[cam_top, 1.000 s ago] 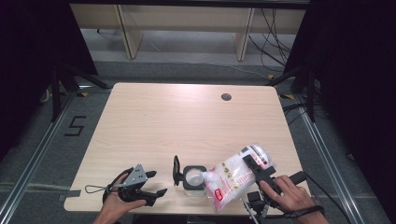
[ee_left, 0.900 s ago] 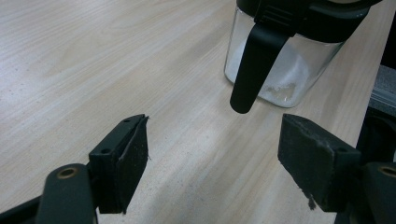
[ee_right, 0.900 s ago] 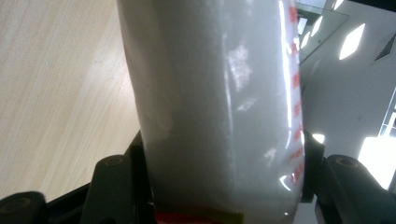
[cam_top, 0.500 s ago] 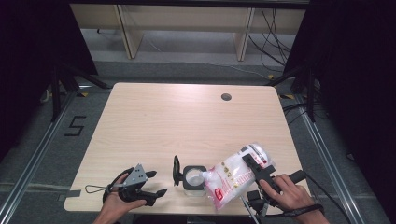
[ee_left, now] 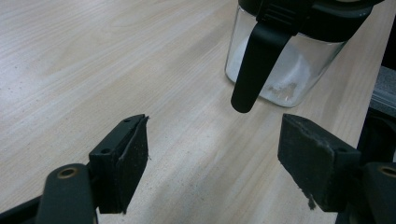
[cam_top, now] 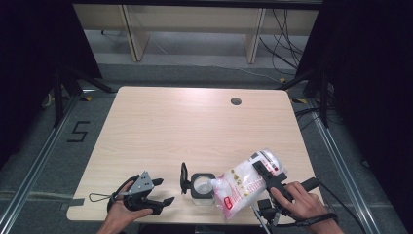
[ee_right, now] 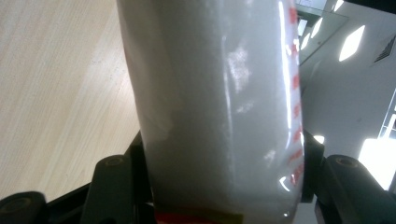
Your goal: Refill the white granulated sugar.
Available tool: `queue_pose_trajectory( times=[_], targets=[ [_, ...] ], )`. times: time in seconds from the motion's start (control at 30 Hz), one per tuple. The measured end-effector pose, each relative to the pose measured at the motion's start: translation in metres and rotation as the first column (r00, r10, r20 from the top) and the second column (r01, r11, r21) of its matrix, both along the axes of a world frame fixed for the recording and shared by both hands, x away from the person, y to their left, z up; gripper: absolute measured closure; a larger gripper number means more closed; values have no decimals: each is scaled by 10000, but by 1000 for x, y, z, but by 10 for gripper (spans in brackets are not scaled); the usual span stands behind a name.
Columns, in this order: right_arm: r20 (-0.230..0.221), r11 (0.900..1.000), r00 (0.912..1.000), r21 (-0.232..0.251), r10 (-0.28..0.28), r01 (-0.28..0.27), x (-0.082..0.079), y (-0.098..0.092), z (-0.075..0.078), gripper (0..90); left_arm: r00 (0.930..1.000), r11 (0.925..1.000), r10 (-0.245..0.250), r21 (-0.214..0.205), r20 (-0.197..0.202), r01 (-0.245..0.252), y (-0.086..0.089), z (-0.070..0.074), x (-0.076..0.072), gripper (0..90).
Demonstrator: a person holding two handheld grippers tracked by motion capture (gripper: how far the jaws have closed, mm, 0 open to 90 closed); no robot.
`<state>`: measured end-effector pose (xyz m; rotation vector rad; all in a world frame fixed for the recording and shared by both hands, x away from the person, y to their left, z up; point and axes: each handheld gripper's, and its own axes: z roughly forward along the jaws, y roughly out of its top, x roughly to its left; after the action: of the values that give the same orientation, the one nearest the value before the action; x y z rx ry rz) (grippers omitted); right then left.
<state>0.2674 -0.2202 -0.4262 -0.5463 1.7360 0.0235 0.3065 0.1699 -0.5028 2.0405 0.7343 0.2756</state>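
Pale wood worktop [cam_top: 160, 126] carries the left gripper [cam_top: 163, 191] at its near left edge, jaws spread wide and empty, aimed at the clear glass jar [cam_top: 201, 186] that stands near the front edge with its black hinged lid [cam_top: 184, 177] flipped up on its left side. The jar looks rigid, smooth and breakable, with white grains already in its bottom, so it is best steadied low on its wall, away from the dangling lid. To its right, the soft plastic bag [cam_top: 243, 183] of white grains is tilted mouth-down at the jar's rim, clamped across its middle by the right gripper [cam_top: 267, 174]; it likely sags, shifts and slips, so a firm mid-body hold suits it.
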Motion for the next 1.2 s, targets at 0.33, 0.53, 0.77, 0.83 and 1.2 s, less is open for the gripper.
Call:
queue_pose_trajectory(
  times=[0.33, 0.53, 0.77, 0.83, 1.2],
  targets=[
    [-26, 10000, 10000, -15, 7, -7, 0, 0, 0, 442, 9999, 9998, -131, 176, 112, 129, 1, 0, 1, 239],
    [-38, 9999, 10000, 112, -56, 57, 0, 0, -1, 442, 9999, 9993, -133, 354, 69, 130, 2, 1, 1, 239],
    [-3, 10000, 10000, 85, -5, 5, 0, 0, -1, 442, 9998, 9992, -158, 362, 95, 154, 2, 1, 1, 239],
    [-25, 9999, 10000, 116, -54, 54, 0, 0, -1, 442, 10000, 10000, -25, 9, 22, 25, 0, 1, 0, 239],
    [-68, 10000, 9999, 60, -79, 80, 0, 0, -1, 442, 10000, 10000, -6, -34, -9, 6, 0, 1, 0, 239]
  ],
)
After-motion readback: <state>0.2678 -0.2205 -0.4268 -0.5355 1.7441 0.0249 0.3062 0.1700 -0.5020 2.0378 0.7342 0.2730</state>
